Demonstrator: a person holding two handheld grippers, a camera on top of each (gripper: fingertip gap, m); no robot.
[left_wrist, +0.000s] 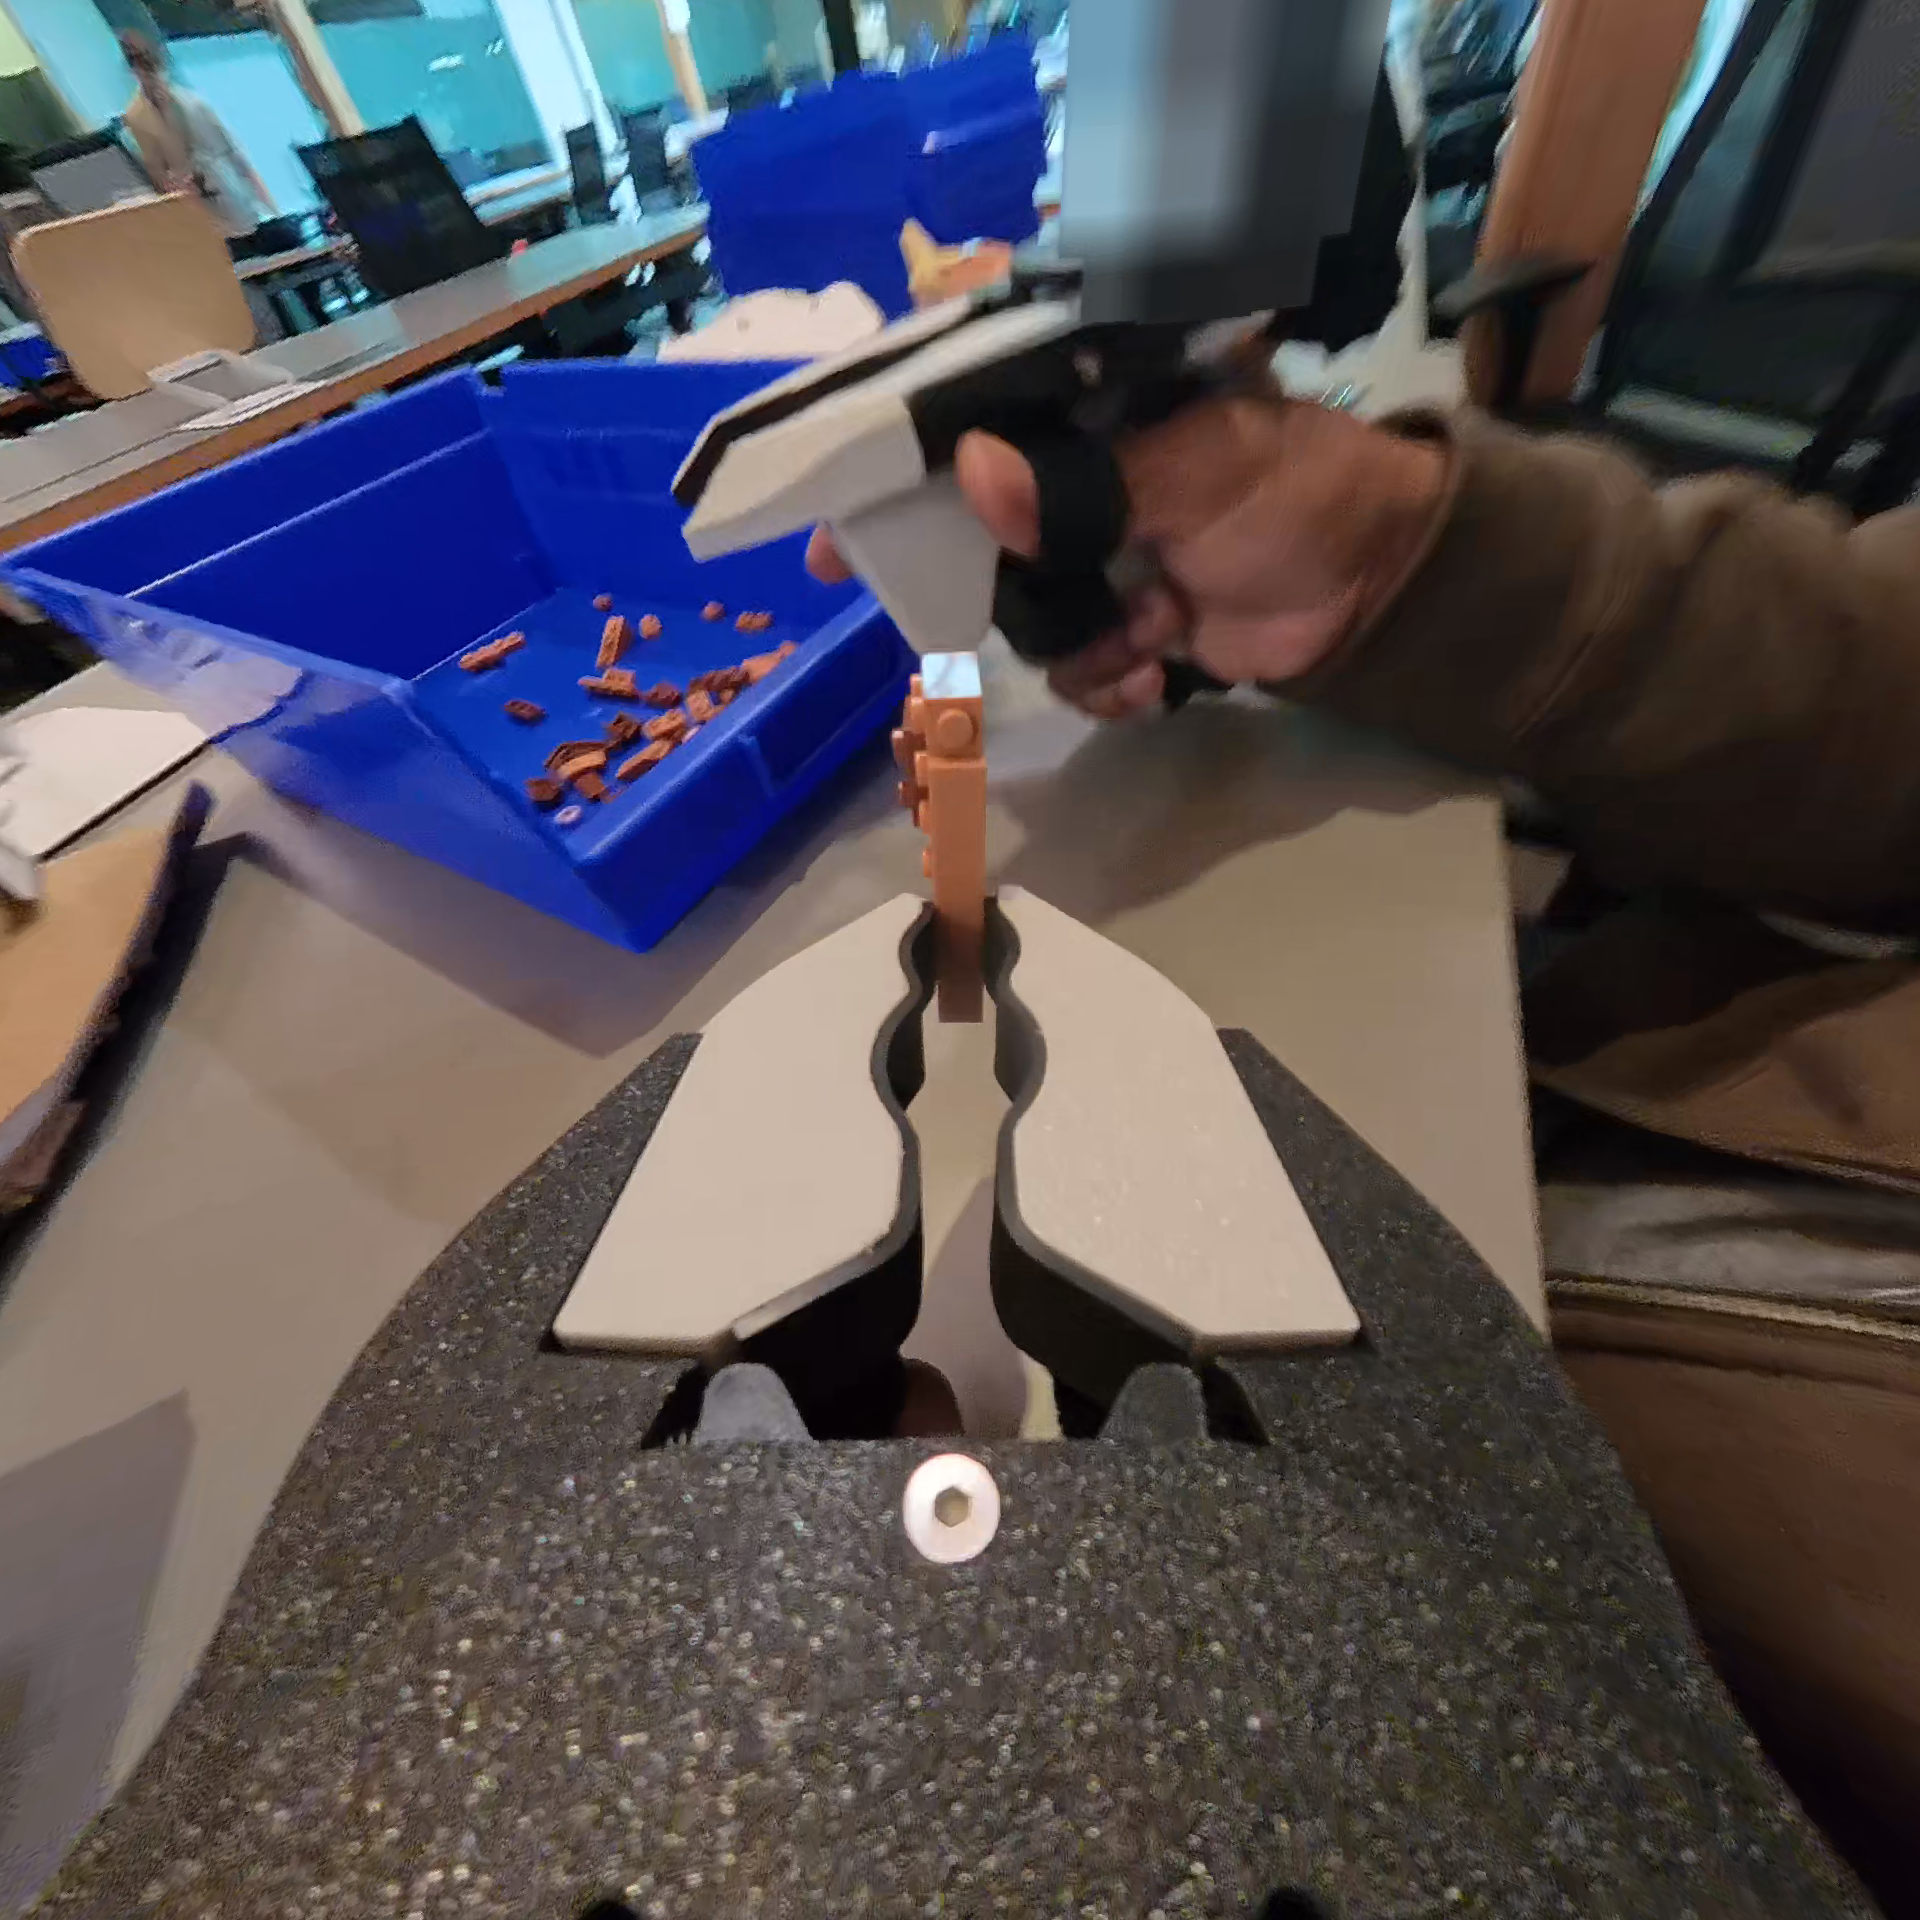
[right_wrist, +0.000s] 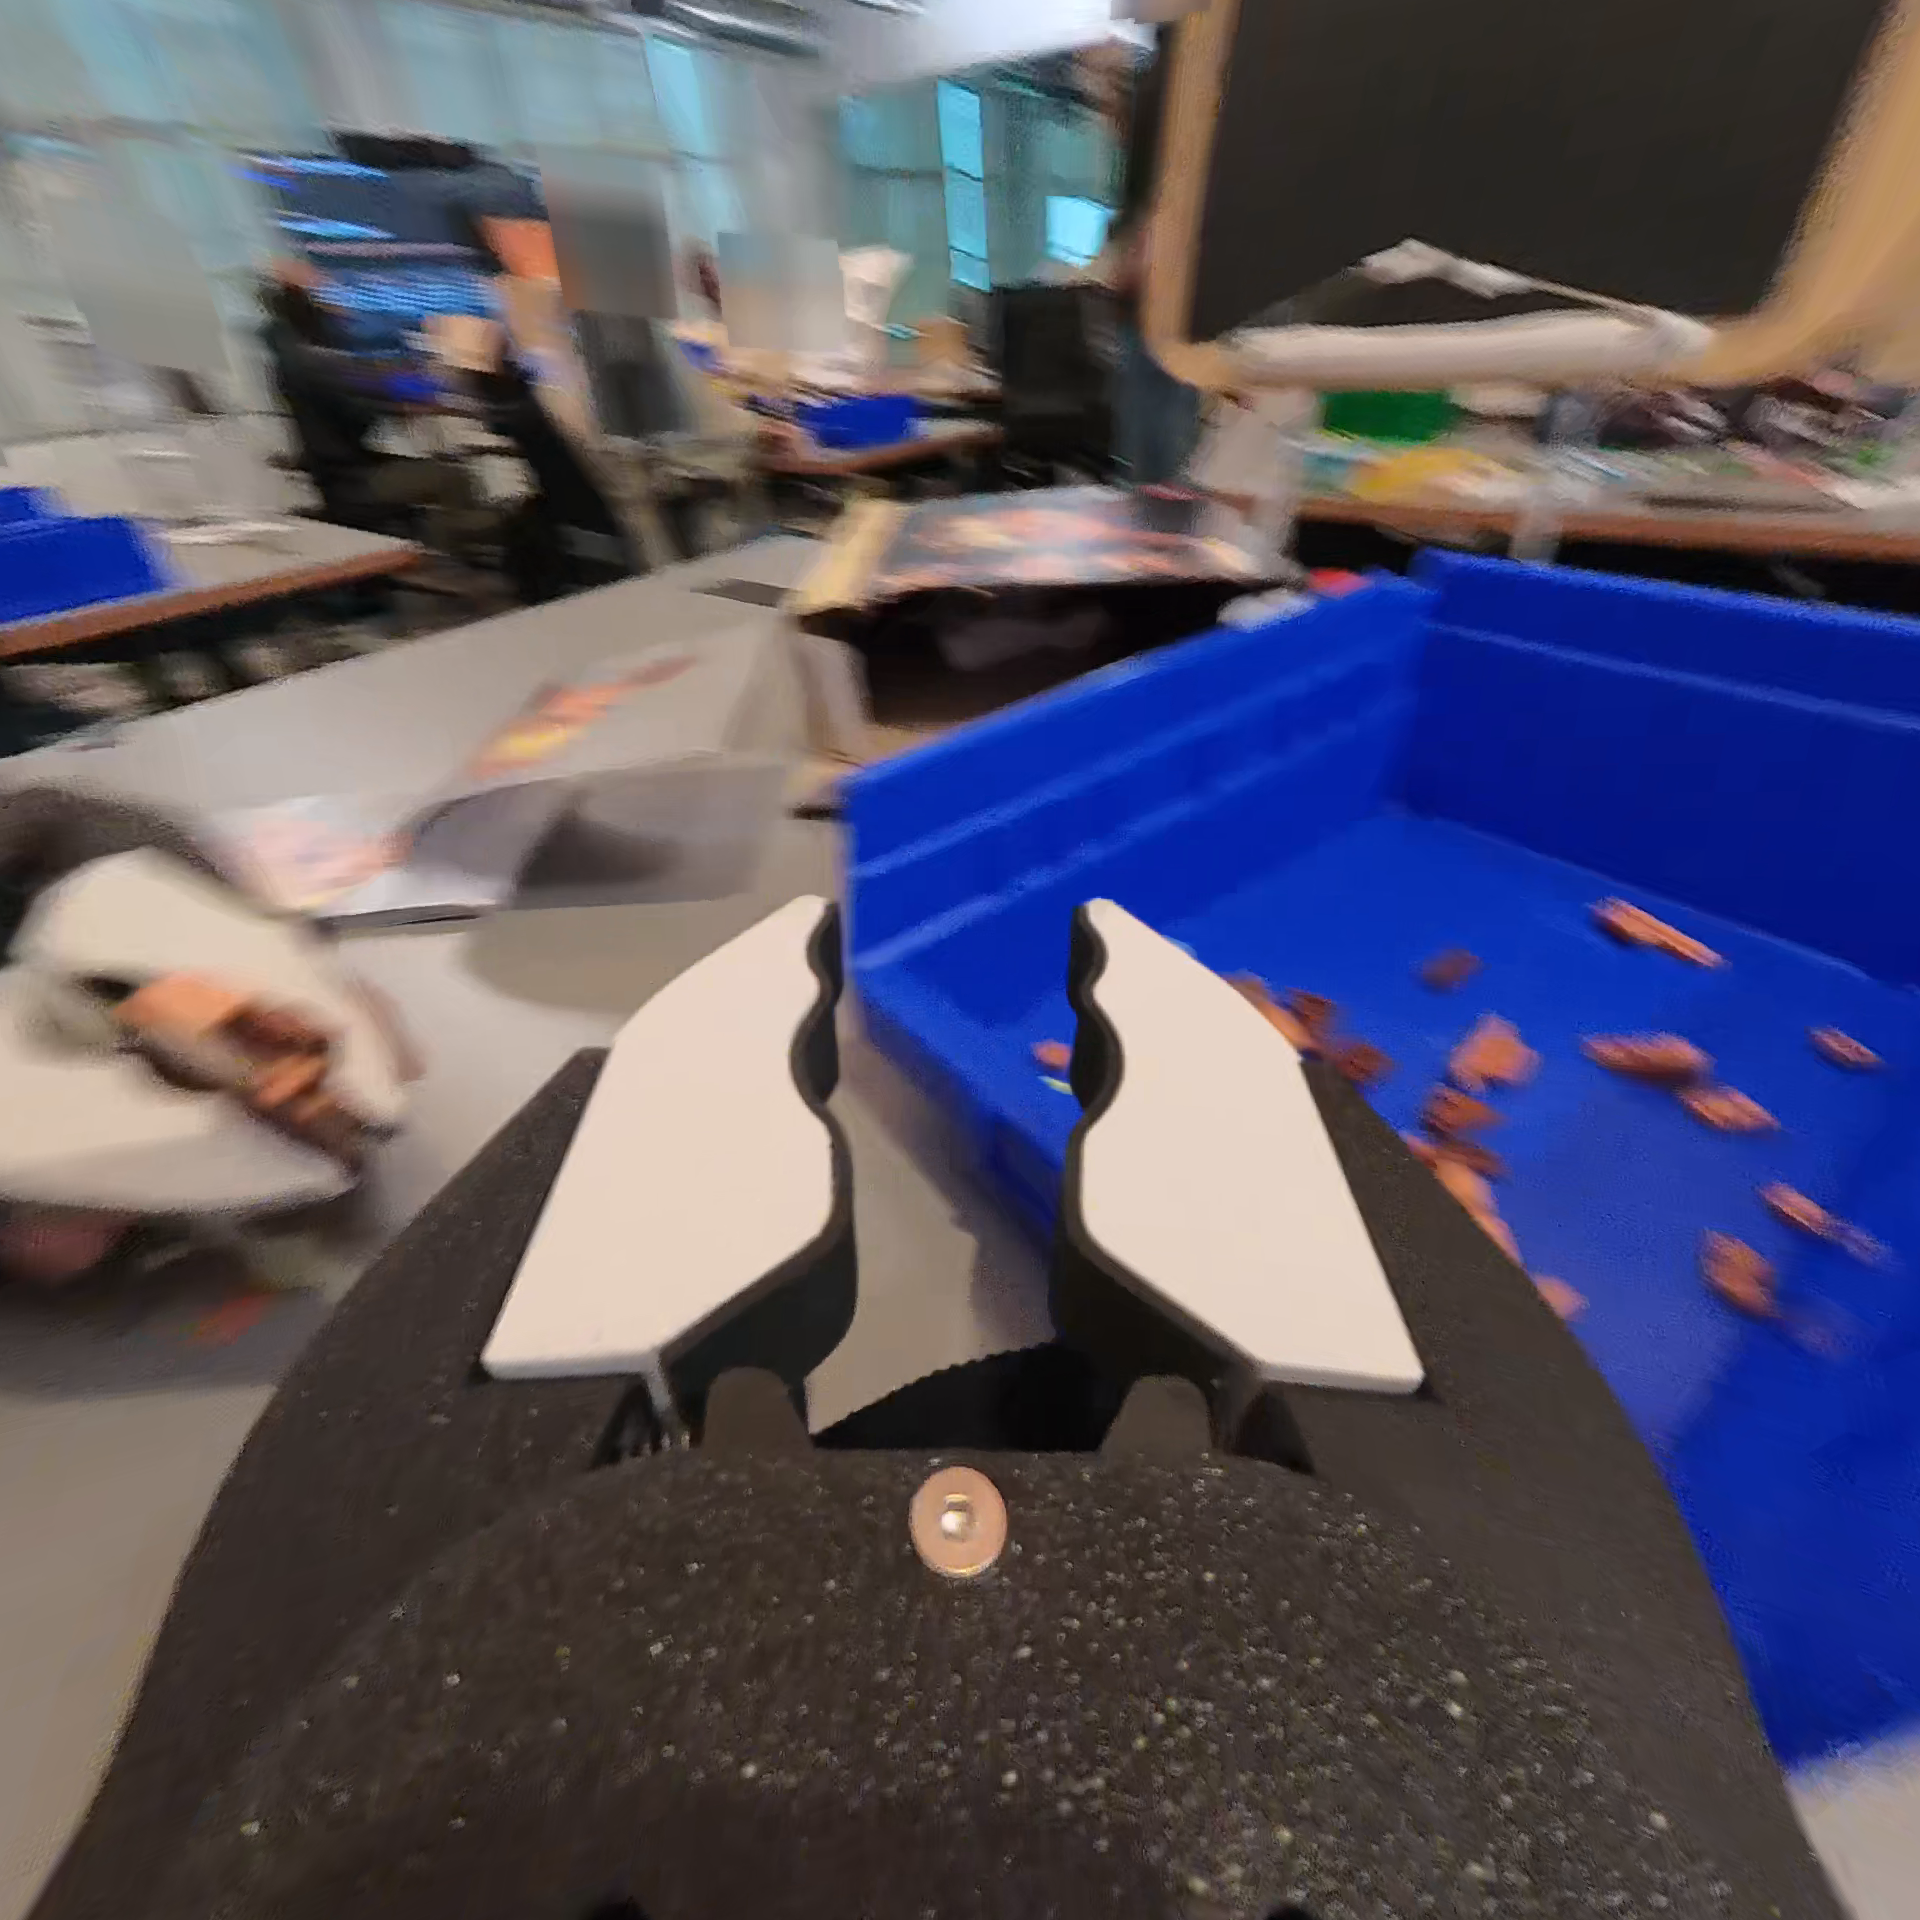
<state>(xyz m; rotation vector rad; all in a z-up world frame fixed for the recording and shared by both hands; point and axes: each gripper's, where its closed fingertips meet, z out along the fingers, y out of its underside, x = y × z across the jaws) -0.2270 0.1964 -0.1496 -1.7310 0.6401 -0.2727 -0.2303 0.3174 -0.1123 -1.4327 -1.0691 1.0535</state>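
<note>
Left gripper (left_wrist: 961, 935) pinching upright orange brick stack (left_wrist: 954, 821), right gripper (right_wrist: 951, 966) spread wide at blue bin (right_wrist: 1143, 727) wall, bare grey table (left_wrist: 1247, 935) alongside

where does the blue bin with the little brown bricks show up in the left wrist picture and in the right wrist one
Left wrist view: the blue bin sits upper left on the grey table, beyond the left gripper that grips a brown brick strip.
Right wrist view: the bin fills the right side, just ahead of the open right gripper.
Shared landmark: the loose brown bricks on its floor.
</note>
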